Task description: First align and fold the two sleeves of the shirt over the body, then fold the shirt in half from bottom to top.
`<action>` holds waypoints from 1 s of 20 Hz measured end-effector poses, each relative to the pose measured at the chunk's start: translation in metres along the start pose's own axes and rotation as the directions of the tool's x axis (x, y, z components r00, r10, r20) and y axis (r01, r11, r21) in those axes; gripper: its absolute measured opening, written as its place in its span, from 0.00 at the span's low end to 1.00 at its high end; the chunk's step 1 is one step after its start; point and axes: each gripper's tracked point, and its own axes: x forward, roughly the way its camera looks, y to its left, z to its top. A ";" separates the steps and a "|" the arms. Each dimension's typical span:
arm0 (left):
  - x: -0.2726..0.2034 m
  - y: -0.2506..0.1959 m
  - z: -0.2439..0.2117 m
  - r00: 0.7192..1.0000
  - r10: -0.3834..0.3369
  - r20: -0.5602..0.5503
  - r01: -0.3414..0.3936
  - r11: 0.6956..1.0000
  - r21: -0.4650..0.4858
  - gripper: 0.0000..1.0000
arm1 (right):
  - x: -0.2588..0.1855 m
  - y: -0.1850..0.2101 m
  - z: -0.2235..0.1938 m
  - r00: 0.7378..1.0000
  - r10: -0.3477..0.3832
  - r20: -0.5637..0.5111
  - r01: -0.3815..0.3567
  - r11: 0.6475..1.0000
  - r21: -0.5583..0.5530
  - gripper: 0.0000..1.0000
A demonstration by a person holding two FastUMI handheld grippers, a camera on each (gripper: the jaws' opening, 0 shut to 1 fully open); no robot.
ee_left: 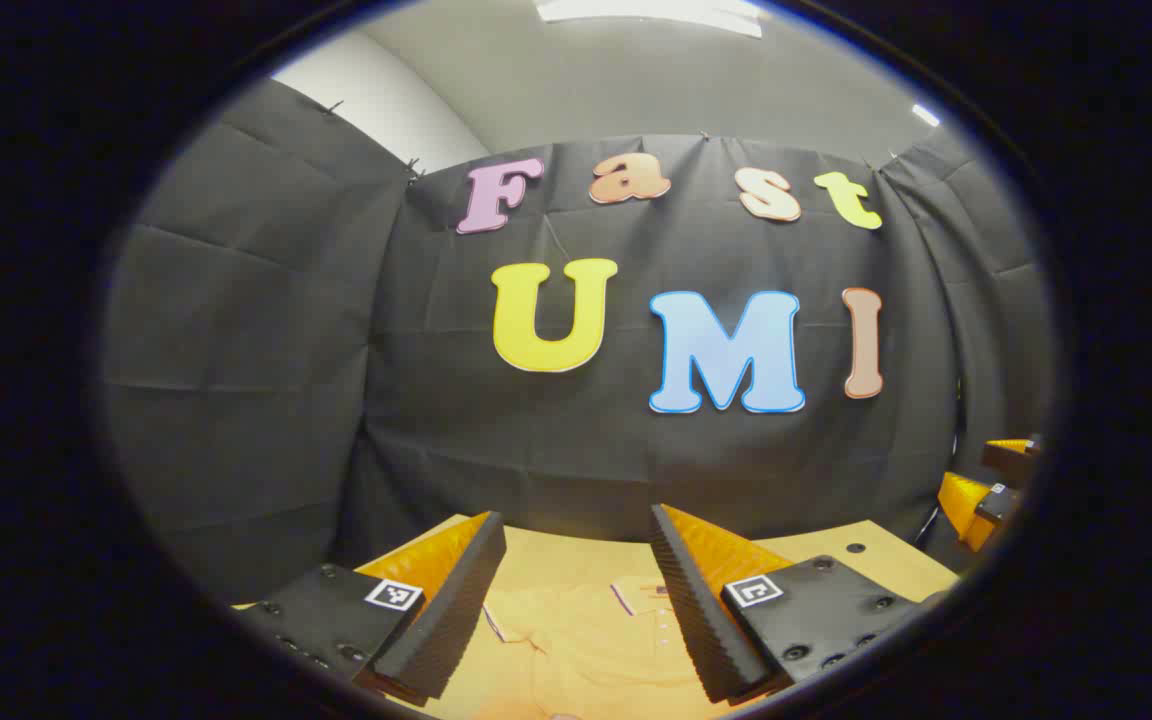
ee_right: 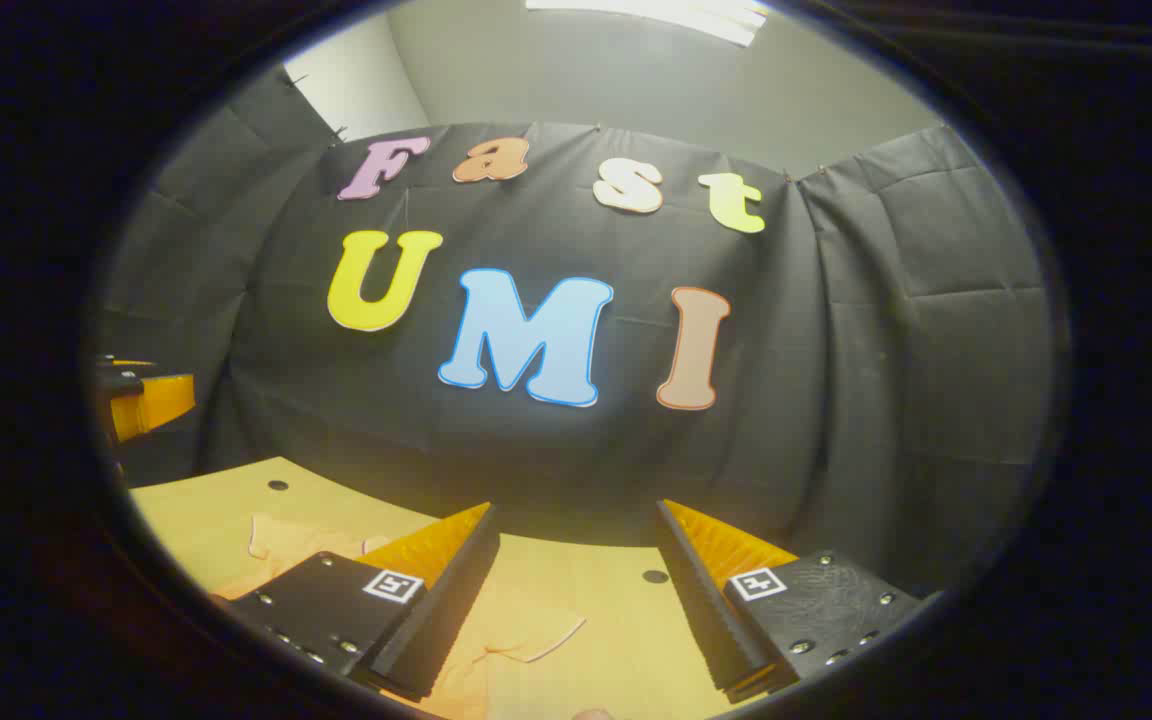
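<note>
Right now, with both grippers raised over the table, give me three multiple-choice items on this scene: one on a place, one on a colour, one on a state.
1. Where does the shirt lie?
A. Flat on the table
B. Hung on the booth wall
C. Held up between two fingers

2. What colour is the shirt?
A. Dark blue
B. Pale orange
C. White

3. How do the left gripper and the right gripper stand?
A. Both shut on the shirt
B. One open, one shut on a sleeve
C. Both open, holding nothing

Answers:
1. A, the shirt is spread on the tabletop below the fingers in both views.
2. B, the cloth is pale orange, close to the table's tone, with a thin darker trim at the collar and the sleeve edge.
3. C, each gripper's fingers stand wide apart with only shirt and table seen between them.
</note>
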 end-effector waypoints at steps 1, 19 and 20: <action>0.004 0.003 -0.002 1.000 -0.002 -0.001 0.002 1.000 0.003 0.92 | 0.002 0.004 0.000 1.000 0.008 -0.004 -0.008 1.000 -0.001 0.96; 0.042 0.008 -0.014 0.998 -0.051 -0.027 0.051 0.999 0.000 0.92 | 0.038 0.026 -0.035 0.991 -0.009 -0.134 0.012 1.000 0.025 0.96; 0.043 0.010 -0.014 0.999 -0.047 -0.028 0.047 0.999 0.000 0.92 | 0.041 0.025 -0.040 0.989 -0.008 -0.151 0.012 1.000 0.029 0.96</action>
